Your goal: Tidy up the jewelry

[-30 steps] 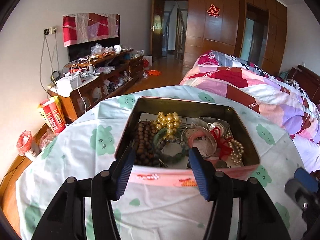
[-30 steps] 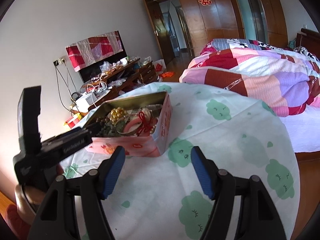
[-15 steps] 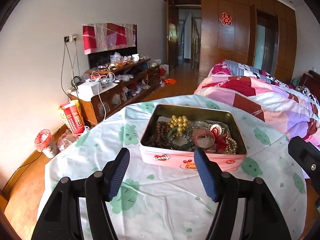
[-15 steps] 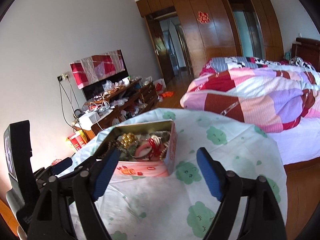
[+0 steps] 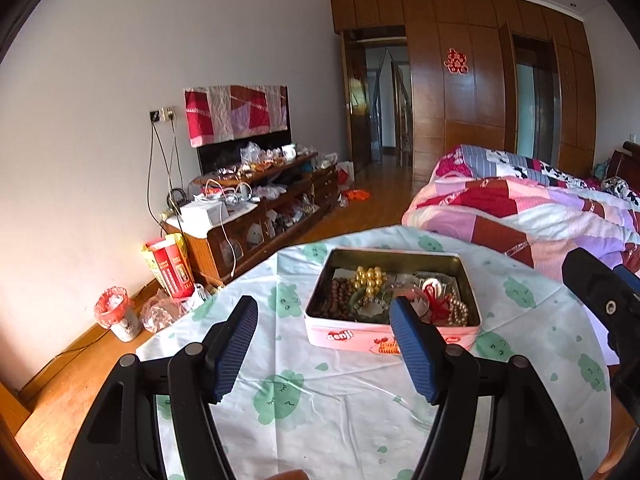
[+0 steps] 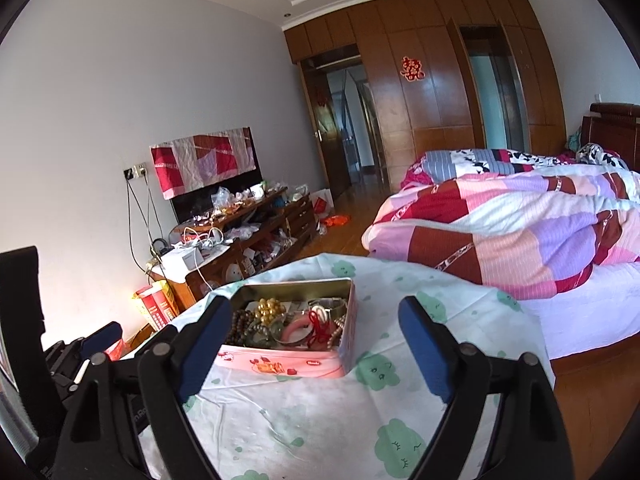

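Note:
A pink tin box (image 5: 360, 336) stands open on a round table with a white cloth printed with green clouds (image 5: 280, 396). It holds mixed jewelry: gold beads (image 5: 369, 277), a brown bead string (image 5: 336, 299), a red cord knot (image 5: 436, 304) and bangles. The box also shows in the right wrist view (image 6: 288, 364). My left gripper (image 5: 324, 344) is open and empty, short of the box and above the cloth. My right gripper (image 6: 316, 344) is open and empty, also short of the box, to its right.
A bed with a pink, red and purple quilt (image 5: 540, 208) lies right of the table. A cluttered wooden TV cabinet (image 5: 256, 216) stands along the left wall. A red carton (image 5: 170, 268) and a small bin (image 5: 116, 312) sit on the wooden floor.
Both grippers have pulled back and up from the box, which looks smaller and farther now. The left gripper's fingers no longer reach the box's near wall. Both stay open.

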